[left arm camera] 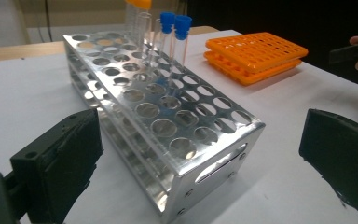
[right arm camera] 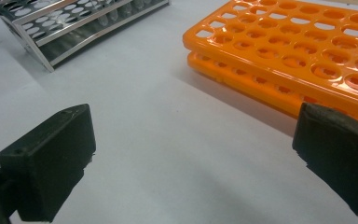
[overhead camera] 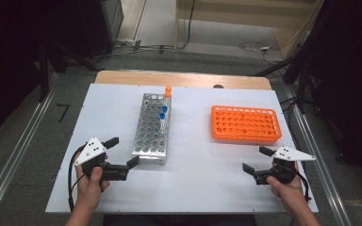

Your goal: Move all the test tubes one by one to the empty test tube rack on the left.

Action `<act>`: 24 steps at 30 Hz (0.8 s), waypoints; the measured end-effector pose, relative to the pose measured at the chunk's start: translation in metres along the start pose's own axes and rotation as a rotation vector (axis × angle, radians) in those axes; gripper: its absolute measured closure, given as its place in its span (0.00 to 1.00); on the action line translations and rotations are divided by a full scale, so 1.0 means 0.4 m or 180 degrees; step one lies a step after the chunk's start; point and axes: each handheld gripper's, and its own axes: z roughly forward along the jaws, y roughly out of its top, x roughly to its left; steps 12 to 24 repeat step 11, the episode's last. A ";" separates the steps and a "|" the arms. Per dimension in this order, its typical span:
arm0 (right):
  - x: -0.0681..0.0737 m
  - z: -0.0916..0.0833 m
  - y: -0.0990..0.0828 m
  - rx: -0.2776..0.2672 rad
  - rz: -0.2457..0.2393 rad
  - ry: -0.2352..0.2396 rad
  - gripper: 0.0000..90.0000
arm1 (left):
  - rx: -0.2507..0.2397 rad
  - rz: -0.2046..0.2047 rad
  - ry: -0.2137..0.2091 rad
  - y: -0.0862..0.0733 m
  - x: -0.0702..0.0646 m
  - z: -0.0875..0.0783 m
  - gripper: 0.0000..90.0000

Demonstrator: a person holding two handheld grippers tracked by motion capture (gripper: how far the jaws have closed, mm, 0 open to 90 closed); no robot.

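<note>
At lower left of the high view, the left gripper [overhead camera: 122, 151] spreads empty jaws just beside the metal rack [overhead camera: 152, 128] at centre, while the right gripper [overhead camera: 257, 159] gapes empty at lower right.

Metal rack [overhead camera: 152, 129] just ahead of left gripper [overhead camera: 121, 151]; tubes [overhead camera: 164, 113] at rack's far end; plastic rack [overhead camera: 246, 123] beyond right gripper [overhead camera: 256, 159].

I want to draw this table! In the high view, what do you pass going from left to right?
Left gripper → metal rack → orange rack → right gripper.
</note>
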 end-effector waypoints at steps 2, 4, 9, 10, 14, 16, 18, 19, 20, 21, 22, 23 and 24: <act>-0.005 0.002 -0.004 -0.0007 0.0018 -0.0007 0.00 | -0.0060 -0.0052 0.0007 -0.005 0.007 -0.014 0.00; -0.011 0.004 -0.008 -0.0006 0.0041 -0.0020 0.00 | -0.0089 -0.0130 -0.0001 -0.011 0.016 -0.026 0.00; -0.023 0.008 -0.007 -0.0037 0.0125 -0.0076 0.00 | -0.0137 -0.0148 0.0073 -0.015 0.031 -0.044 0.00; -0.023 0.009 -0.006 -0.0034 0.0126 -0.0085 0.00 | -0.0136 -0.0168 0.0073 -0.017 0.033 -0.045 0.00; -0.021 0.010 -0.005 -0.0025 0.0117 -0.0094 0.00 | -0.0128 -0.0174 0.0079 -0.019 0.035 -0.046 0.00; -0.021 0.010 -0.005 -0.0025 0.0117 -0.0094 0.00 | -0.0128 -0.0174 0.0079 -0.019 0.035 -0.046 0.00; -0.021 0.010 -0.005 -0.0025 0.0117 -0.0094 0.00 | -0.0128 -0.0174 0.0079 -0.019 0.035 -0.046 0.00; -0.021 0.010 -0.005 -0.0025 0.0117 -0.0094 0.00 | -0.0128 -0.0174 0.0079 -0.019 0.035 -0.046 0.00; -0.021 0.010 -0.005 -0.0025 0.0117 -0.0094 0.00 | -0.0128 -0.0174 0.0079 -0.019 0.035 -0.046 0.00; -0.021 0.010 -0.005 -0.0025 0.0117 -0.0094 0.00 | -0.0128 -0.0174 0.0079 -0.019 0.035 -0.046 0.00; -0.021 0.010 -0.005 -0.0025 0.0117 -0.0094 0.00 | -0.0128 -0.0174 0.0079 -0.019 0.035 -0.046 0.00; -0.021 0.010 -0.005 -0.0025 0.0117 -0.0094 0.00 | -0.0128 -0.0174 0.0079 -0.019 0.035 -0.046 0.00; -0.021 0.010 -0.005 -0.0025 0.0117 -0.0094 0.00 | -0.0128 -0.0174 0.0079 -0.019 0.035 -0.046 0.00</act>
